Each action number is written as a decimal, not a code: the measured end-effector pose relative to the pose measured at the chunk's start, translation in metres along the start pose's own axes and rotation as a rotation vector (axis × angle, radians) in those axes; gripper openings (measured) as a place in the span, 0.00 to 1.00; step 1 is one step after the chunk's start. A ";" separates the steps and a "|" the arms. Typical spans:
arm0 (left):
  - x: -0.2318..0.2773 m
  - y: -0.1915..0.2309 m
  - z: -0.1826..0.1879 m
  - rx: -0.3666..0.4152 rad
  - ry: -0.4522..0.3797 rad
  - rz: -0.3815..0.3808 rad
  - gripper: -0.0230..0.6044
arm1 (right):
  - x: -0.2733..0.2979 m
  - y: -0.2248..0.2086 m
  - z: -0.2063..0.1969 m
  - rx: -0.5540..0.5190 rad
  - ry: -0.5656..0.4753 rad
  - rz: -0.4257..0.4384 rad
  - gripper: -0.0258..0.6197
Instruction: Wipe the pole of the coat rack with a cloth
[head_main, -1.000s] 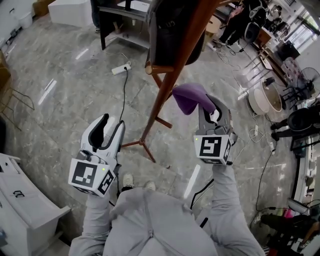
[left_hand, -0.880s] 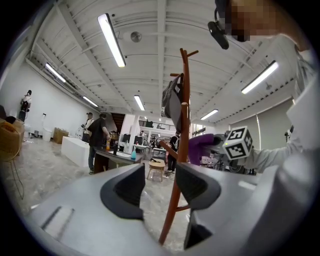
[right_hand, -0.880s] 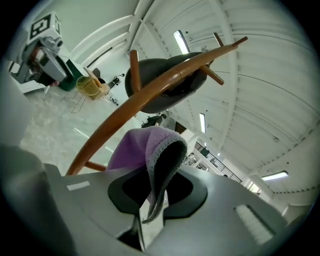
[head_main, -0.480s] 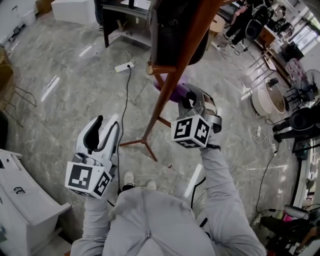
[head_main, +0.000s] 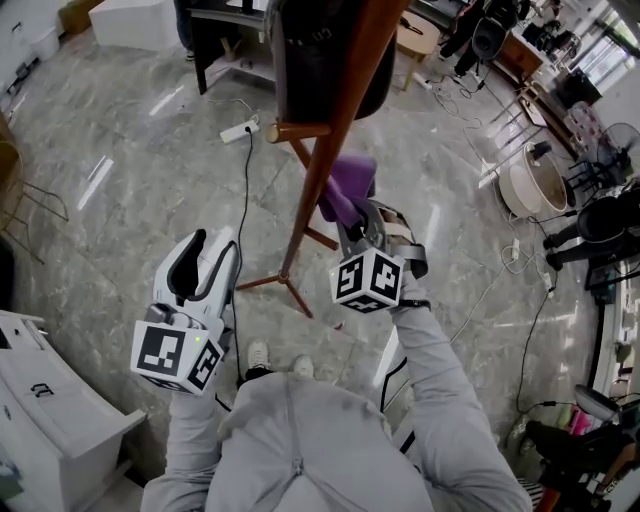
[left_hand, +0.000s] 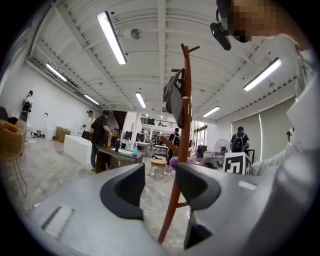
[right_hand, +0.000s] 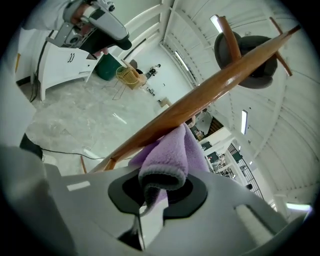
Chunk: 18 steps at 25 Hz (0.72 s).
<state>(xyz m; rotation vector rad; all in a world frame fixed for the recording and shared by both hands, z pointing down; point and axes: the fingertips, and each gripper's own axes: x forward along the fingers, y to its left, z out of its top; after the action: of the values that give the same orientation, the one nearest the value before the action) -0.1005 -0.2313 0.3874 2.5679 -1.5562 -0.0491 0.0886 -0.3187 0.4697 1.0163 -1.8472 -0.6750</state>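
Note:
The brown wooden pole of the coat rack rises from its splayed feet on the floor, with a dark bag hanging near its top. My right gripper is shut on a purple cloth, and the cloth lies against the pole's right side. In the right gripper view the cloth bulges from between the jaws and touches the pole. My left gripper hangs open and empty left of the rack's base. Its own view shows the pole standing beyond the gap.
A white power strip and black cable lie on the marble floor behind the rack. A white cabinet stands at lower left. Fans and chairs crowd the right side. A dark desk stands at the back.
My right gripper has carried the purple cloth leftward and up until it rests against the pole. The left gripper has stayed about where it was, open.

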 end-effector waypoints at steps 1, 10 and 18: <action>0.001 -0.002 -0.001 0.002 0.002 -0.006 0.36 | -0.001 0.004 -0.003 0.000 0.004 0.007 0.11; 0.005 -0.017 -0.002 0.011 0.013 -0.041 0.36 | -0.025 0.022 -0.033 0.080 0.061 0.029 0.11; 0.015 -0.035 0.000 0.027 0.012 -0.081 0.36 | -0.064 0.022 -0.052 0.278 0.078 -0.020 0.11</action>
<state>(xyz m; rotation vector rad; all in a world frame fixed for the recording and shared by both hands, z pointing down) -0.0622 -0.2288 0.3832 2.6458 -1.4588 -0.0210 0.1433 -0.2544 0.4819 1.2227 -1.8984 -0.3895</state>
